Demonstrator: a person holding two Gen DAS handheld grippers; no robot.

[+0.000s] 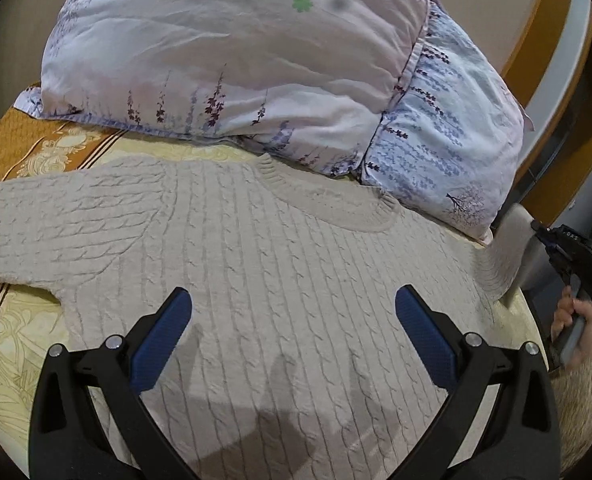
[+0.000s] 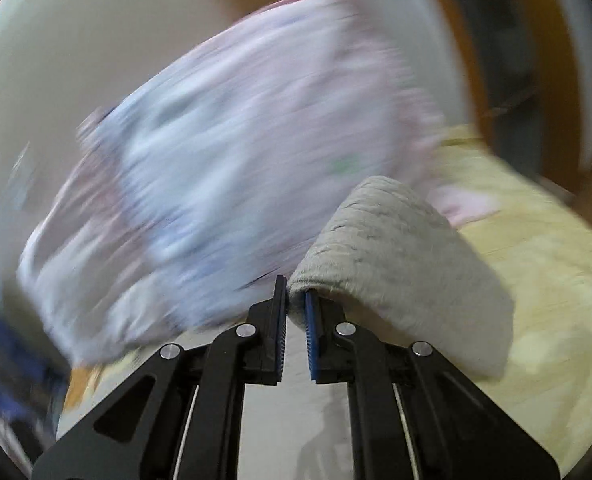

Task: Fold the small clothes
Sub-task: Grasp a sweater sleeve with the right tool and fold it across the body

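Observation:
A beige cable-knit sweater point(image 1: 280, 280) lies flat on the bed, collar toward the pillows, one sleeve stretched out to the left. My left gripper point(image 1: 294, 312) is open and empty, hovering over the sweater's body. My right gripper point(image 2: 296, 300) is shut on the sweater's other sleeve point(image 2: 395, 248), which drapes over its right finger, lifted off the bed. In the left wrist view the right gripper point(image 1: 535, 228) shows at the far right edge holding that raised sleeve point(image 1: 503, 256). The right wrist view is motion-blurred.
Two floral pillows point(image 1: 236, 52) lean at the head of the bed, just beyond the collar. The yellow patterned bedspread point(image 1: 20, 360) shows at left, and in the right wrist view point(image 2: 535, 280). A wooden headboard point(image 1: 551, 40) curves at the right.

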